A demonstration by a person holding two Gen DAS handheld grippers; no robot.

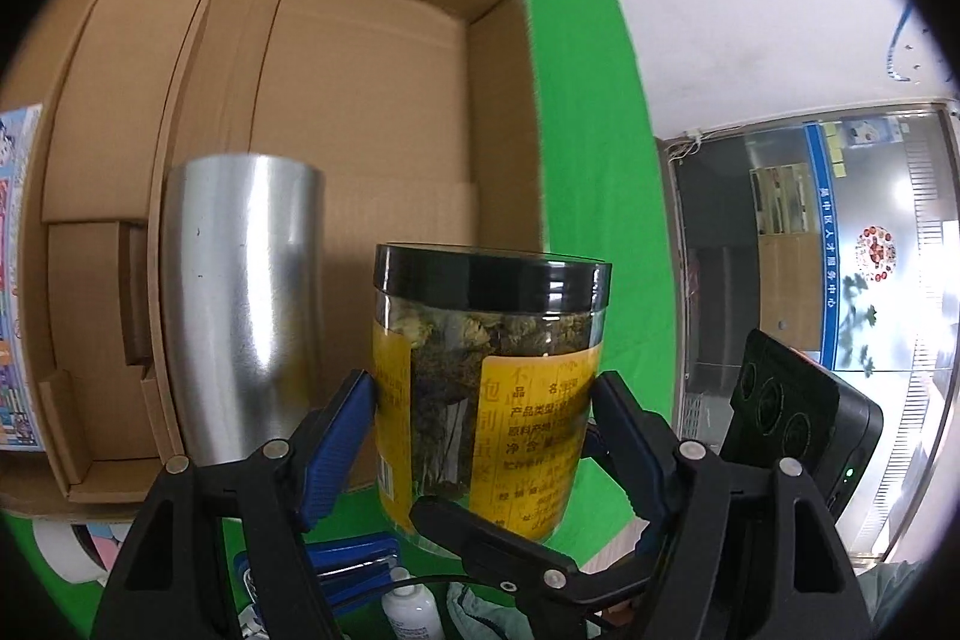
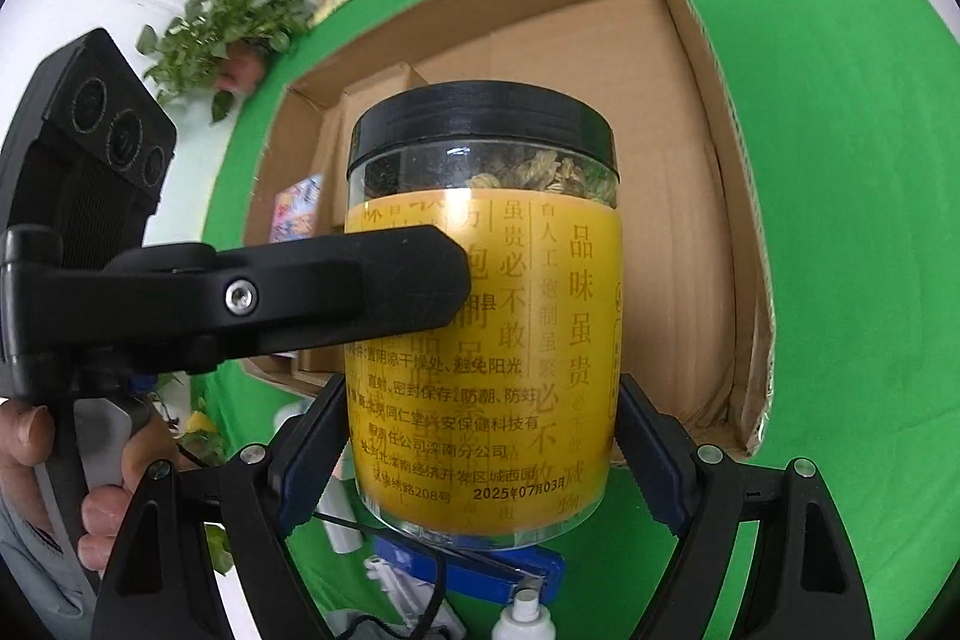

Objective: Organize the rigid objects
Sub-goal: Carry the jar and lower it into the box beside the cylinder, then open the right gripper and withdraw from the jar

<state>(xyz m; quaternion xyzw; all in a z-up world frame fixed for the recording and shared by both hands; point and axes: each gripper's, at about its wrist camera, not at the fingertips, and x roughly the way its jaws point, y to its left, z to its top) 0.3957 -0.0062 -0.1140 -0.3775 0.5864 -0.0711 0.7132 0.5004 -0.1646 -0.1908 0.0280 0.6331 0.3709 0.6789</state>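
A clear jar (image 1: 489,394) with a black lid and a yellow label holds dried herbs. My left gripper (image 1: 485,391) is shut on its sides. My right gripper (image 2: 483,433) is shut on the same jar (image 2: 486,340) from another side. One finger of the left gripper (image 2: 336,292) crosses the jar's front in the right wrist view. The jar hangs above a green surface, in front of an open cardboard box (image 1: 336,58). A silver metal tumbler (image 1: 240,304) stands in front of the box, left of the jar.
The box (image 2: 690,130) holds cardboard inserts and a colourful printed pack (image 2: 297,214). A blue stapler (image 2: 468,565) and a white bottle (image 2: 522,619) lie below the jar. A potted plant (image 2: 231,22) stands at the far left.
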